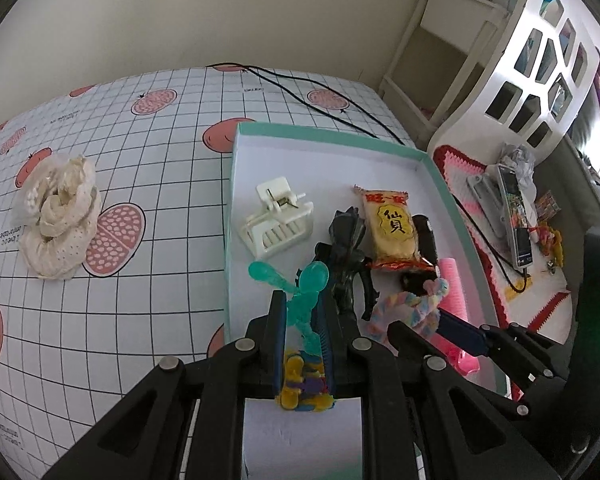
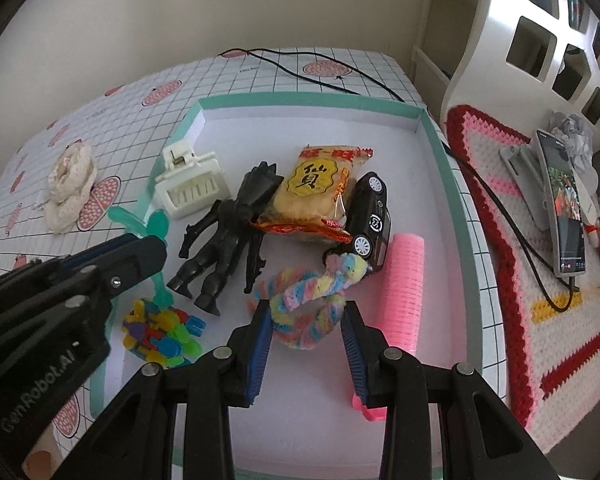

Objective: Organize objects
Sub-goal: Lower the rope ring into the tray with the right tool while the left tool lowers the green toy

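Left hand-held gripper (image 1: 303, 320) pinches the teal plastic toy (image 1: 300, 296) low over the box (image 1: 340, 132), so placing is in hand; next, release it. Right hand-held gripper (image 2: 306, 320), spread, straddles the pastel rope (image 2: 316, 292). Farther off, a crumpled cloth (image 1: 60, 216) waits on the tabletop (image 1: 140, 160).

From my left wrist view, the toy car (image 1: 425, 236) is mostly hidden behind the snack packet (image 1: 392, 230). My left gripper (image 1: 303, 326) covers the teal figure's (image 1: 300, 300) lower body. In the right wrist view, the pink roller's (image 2: 400, 280) near end is behind a finger (image 2: 354, 354). Phone (image 2: 562, 200) screen content too small to read.
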